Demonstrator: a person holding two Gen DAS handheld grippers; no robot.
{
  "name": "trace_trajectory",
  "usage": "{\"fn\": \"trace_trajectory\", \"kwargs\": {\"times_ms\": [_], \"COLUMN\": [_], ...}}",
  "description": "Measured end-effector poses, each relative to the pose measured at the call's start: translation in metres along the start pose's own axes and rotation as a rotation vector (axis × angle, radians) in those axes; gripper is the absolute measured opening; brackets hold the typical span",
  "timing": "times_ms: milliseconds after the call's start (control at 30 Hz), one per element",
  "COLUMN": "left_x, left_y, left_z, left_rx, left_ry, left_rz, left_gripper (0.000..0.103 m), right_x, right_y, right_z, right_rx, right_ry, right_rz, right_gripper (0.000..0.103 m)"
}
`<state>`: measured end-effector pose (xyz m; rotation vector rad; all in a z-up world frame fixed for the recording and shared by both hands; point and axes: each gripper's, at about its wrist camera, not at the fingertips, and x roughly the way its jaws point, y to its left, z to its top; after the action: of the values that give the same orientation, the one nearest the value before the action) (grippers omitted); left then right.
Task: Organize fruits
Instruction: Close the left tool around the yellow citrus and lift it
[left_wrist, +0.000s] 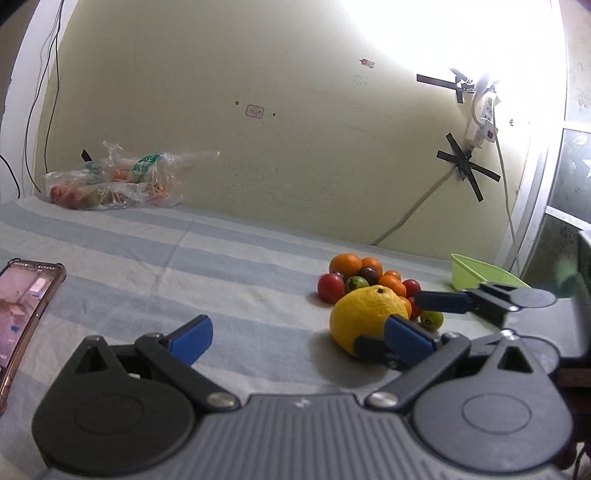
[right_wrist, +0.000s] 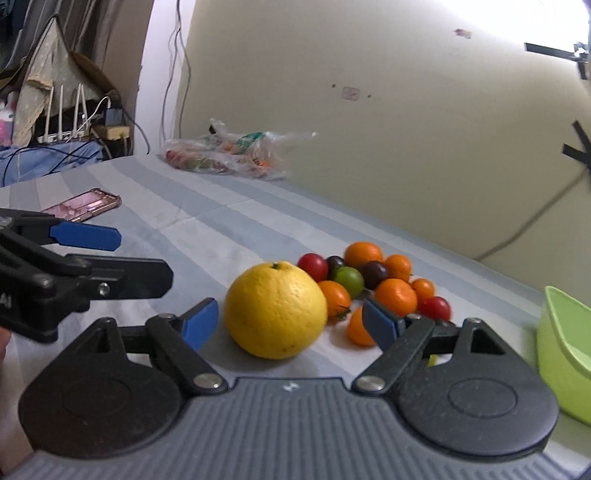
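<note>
Matt striped cloth (right_wrist: 258, 206), dimpled yellow citrus (right_wrist: 275, 310), glossy green plastic bowl (right_wrist: 561, 350).

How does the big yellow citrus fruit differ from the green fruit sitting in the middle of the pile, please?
The yellow citrus is far larger than the green fruit. Its peel is yellow and dimpled; the green fruit looks smooth. The citrus sits in front of the pile; the green fruit is hemmed in by neighbours. Both are round.

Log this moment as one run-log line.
left gripper: open, empty | right gripper: open, facing yellow citrus | green bowl: empty
</note>
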<state>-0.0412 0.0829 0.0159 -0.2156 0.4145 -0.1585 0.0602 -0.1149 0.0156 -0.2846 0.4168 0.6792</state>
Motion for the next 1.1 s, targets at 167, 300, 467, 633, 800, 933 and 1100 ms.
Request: {"fn": "trace_trajectory", "kwargs": {"times_ms": [167, 300, 467, 633, 800, 933, 1100], "left_x": [0.001, 0.002, 0.006, 0.014, 0.027, 0.041, 0.050], "left_y": [-0.001, -0.003, -0.009, -0.028, -0.054, -0.069, -0.081], "left_z": [-0.001, 0.000, 0.002, 0.007, 0.010, 0.004, -0.006], "left_rx": [0.000, 0.009, 0.040, 0.026, 0.035, 0.021, 0.027], "left_ry": [0.002, 0.012, 0.049, 0.107, 0.190, 0.281, 0.343], "left_rz": [-0.001, -0.009, -0.068, -0.231, -0.379, -0.417, -0.424], "left_gripper": [0.103, 0.102, 0.102, 0.102, 0.102, 0.103, 0.099], "right_x": [0.017, 0.007, -0.023, -0.058, -0.075, -0.071, -0.068], "right_y": [0.005, 0.001, -0.005, -0.017, -0.035, -0.037, -0.032], "right_z": [-0.003, -0.005, -0.016, -0.032, -0.041, -0.053, -0.061], "right_rx": [-0.027, 0.011, 0.028, 0.035, 0.073, 0.082, 0.043], "right_ry": [0.076, 0.077, 0.085, 0.103, 0.103, 0.112, 0.072], "right_rz": [0.009, 0.023, 0.034, 0.010, -0.028, -0.042, -0.048], "right_gripper": [0.069, 0.068, 0.068, 0.068, 0.068, 0.070, 0.068]}}
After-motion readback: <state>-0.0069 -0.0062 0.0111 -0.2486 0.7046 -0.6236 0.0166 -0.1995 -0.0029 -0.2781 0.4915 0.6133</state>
